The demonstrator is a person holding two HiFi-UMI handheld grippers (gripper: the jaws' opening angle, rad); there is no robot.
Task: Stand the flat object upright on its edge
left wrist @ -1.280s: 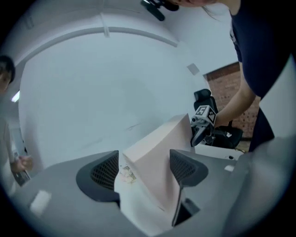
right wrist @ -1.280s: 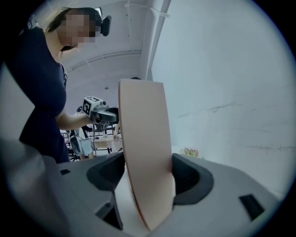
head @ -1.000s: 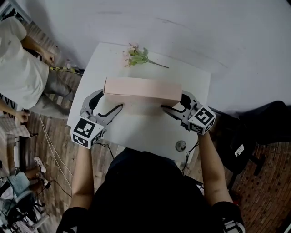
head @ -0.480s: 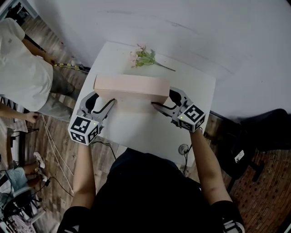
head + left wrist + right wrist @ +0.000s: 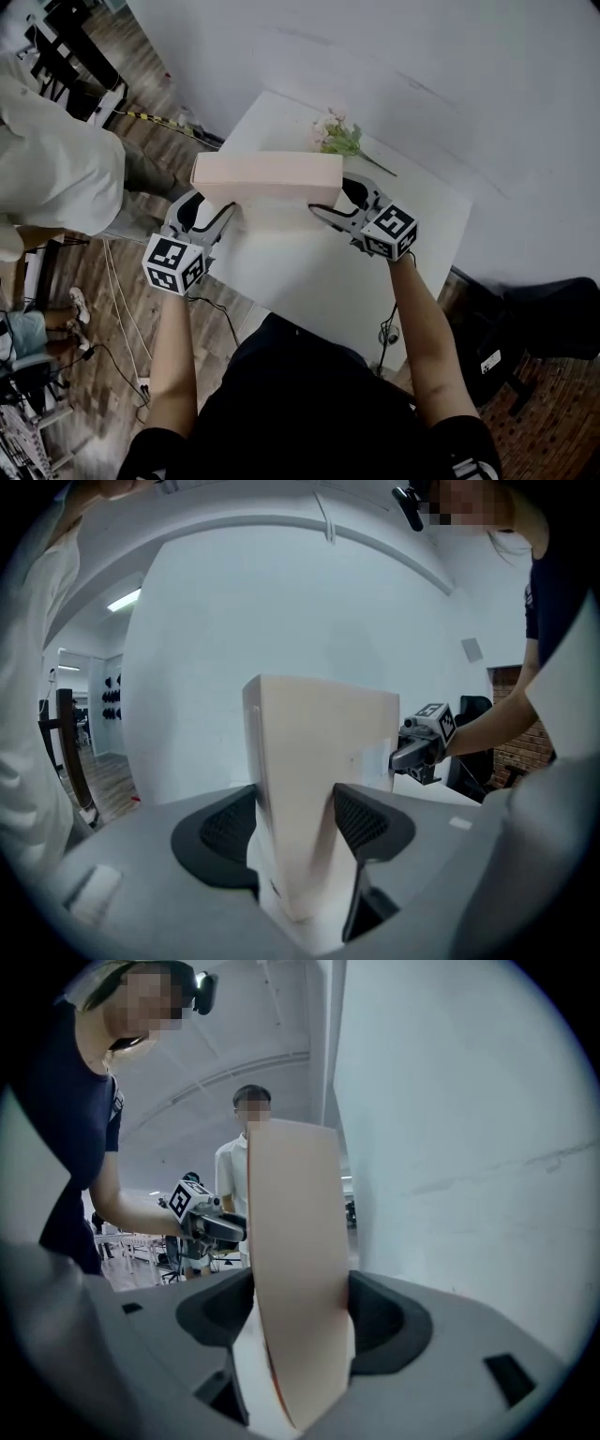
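Clamping the ends of the upright pink box point(image 5: 267, 175): left gripper point(image 5: 212, 202), just closed; right gripper point(image 5: 334, 198).

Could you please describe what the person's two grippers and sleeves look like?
The left gripper and right gripper are grey, with curved black jaws bearing textured pads; each carries a cube of black-and-white square markers. The person wears a dark short-sleeved top.

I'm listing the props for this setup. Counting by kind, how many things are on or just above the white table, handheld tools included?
Pink flat box: 1
Flower sprig: 1
Handheld tools: 2, left tool, whose jaws have just been closing on one end of the box, and right tool, gripping the other end
Total: 4
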